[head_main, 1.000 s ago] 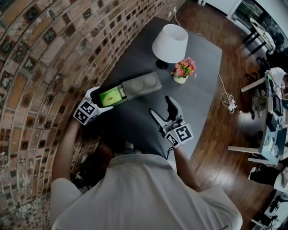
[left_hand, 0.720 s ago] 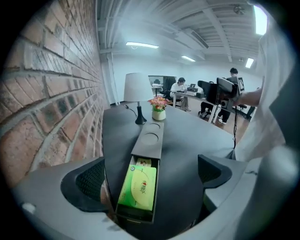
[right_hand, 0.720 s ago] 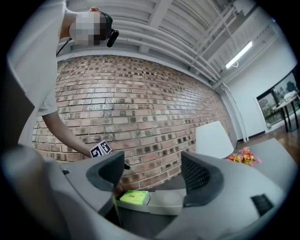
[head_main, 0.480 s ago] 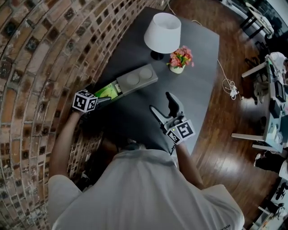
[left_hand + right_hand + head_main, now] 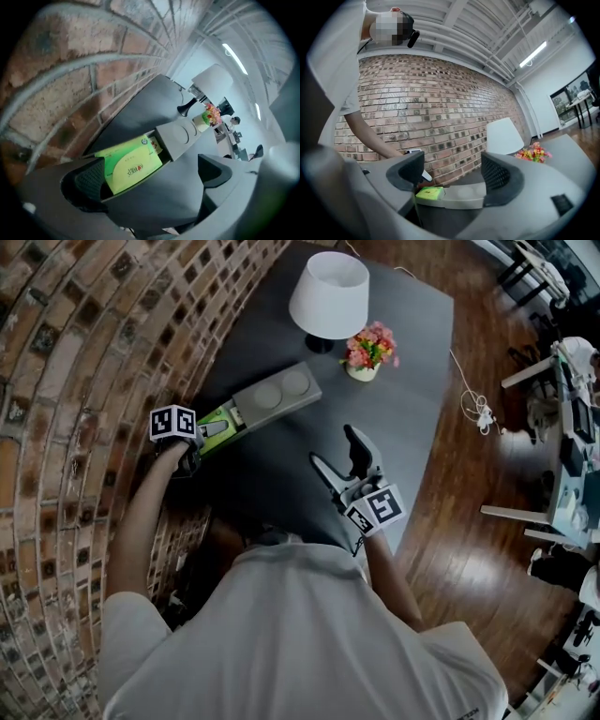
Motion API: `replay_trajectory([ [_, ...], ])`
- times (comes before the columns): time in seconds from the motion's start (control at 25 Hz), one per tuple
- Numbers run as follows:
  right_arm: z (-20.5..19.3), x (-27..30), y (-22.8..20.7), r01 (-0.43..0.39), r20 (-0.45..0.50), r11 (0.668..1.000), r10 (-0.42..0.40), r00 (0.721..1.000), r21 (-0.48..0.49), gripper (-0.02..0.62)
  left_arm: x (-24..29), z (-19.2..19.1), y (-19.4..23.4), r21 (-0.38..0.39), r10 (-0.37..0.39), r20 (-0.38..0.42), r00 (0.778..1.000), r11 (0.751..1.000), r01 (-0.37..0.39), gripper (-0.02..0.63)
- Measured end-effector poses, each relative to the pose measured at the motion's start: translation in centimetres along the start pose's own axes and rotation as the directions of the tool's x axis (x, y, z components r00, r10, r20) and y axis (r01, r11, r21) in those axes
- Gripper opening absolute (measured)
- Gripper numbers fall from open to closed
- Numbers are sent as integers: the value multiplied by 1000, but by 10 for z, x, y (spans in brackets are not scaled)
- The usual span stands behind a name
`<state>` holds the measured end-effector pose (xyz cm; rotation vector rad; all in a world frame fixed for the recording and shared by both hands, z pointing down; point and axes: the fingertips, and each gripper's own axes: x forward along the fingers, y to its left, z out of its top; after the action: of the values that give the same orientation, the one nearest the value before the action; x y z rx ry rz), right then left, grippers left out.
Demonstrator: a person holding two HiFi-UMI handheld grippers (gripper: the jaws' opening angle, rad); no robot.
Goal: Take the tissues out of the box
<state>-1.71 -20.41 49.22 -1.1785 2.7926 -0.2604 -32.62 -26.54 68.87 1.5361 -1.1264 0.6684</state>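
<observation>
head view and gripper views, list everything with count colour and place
brick wall: 1, red-brown, head view's left
table: 1, dark grey, along the brick wall
box: 1, grey, on table by the wall, lid slid partly open
tissue pack: 1, green, in the box's open end
lamp: 1, white shade, far end of table
flower pot: 1, white with pink and red flowers, beside lamp
cable: 1, white, on wooden floor right of table
left gripper: 1, grey, jaws wide apart at the box's open end, empty
right gripper: 1, grey, above table, jaws apart, empty
</observation>
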Motion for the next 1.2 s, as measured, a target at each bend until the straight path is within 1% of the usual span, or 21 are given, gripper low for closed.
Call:
replay_trajectory([
  [0.08, -2, -1, -3, 6, 5, 1000, -6, 1000, 15, 376, 15, -9, 8, -124, -3, -61, 998, 992, -5, 601],
  [0.16, -6, -2, -5, 10, 4, 1000, -10, 1000, 29, 376, 28, -14, 17, -213, 16, -82, 997, 976, -33, 601],
  [0.28, -9, -2, -5, 3, 3, 999, -3, 1000, 32, 376, 42, -15, 29, -282, 72, -66, 995, 955, -88, 601],
  [0.36, -5, -3, -8, -3, 29, 999, 2, 1000, 51, 376, 48, -13, 34, -301, 114, -55, 992, 946, -125, 601],
  [0.48, 0, -5, -12, -2, 69, 996, -4, 998, 87, 374, 52, -8, 39, -308, 191, -45, 980, 931, -196, 600],
  [0.6, -2, -2, -12, -1, 62, 996, -5, 998, 89, 374, 55, -5, 43, -331, 249, -52, 967, 909, -252, 600],
  [0.68, -3, 0, -10, -2, 57, 996, -3, 998, 90, 374, 58, -7, 45, -330, 295, -66, 953, 895, -300, 599],
  [0.76, -3, 2, -7, -4, 57, 996, -1, 998, 92, 374, 61, -9, 47, -305, 354, -79, 932, 881, -360, 597],
  [0.84, -4, 2, -4, -5, 55, 996, 0, 998, 92, 374, 64, -11, 48, -270, 415, -79, 906, 866, -420, 565],
  [0.92, -5, 1, -2, -5, 50, 996, 1, 999, 91, 374, 63, -12, 46, -255, 467, -60, 882, 847, -466, 536],
  [1.0, -6, -1, -2, -4, 45, 996, 0, 999, 89, 374, 59, -11, 43, -247, 506, -24, 862, 833, -496, 499],
  [1.04, -6, -3, -2, -2, 42, 996, -2, 999, 86, 374, 59, -10, 42, -236, 514, -10, 858, 832, -501, 487],
  [1.08, -6, -4, -1, -1, 39, 997, -2, 999, 79, 374, 59, -10, 41, -221, 509, -3, 860, 839, -497, 475],
  [1.16, -6, -5, 4, -5, 33, 998, 4, 999, 57, 374, 56, -10, 43, -185, 475, 0, 880, 865, -467, 463],
  [1.2, -6, -5, 6, -9, 32, 999, 7, 999, 51, 374, 54, -9, 45, -179, 453, 2, 891, 877, -446, 460],
])
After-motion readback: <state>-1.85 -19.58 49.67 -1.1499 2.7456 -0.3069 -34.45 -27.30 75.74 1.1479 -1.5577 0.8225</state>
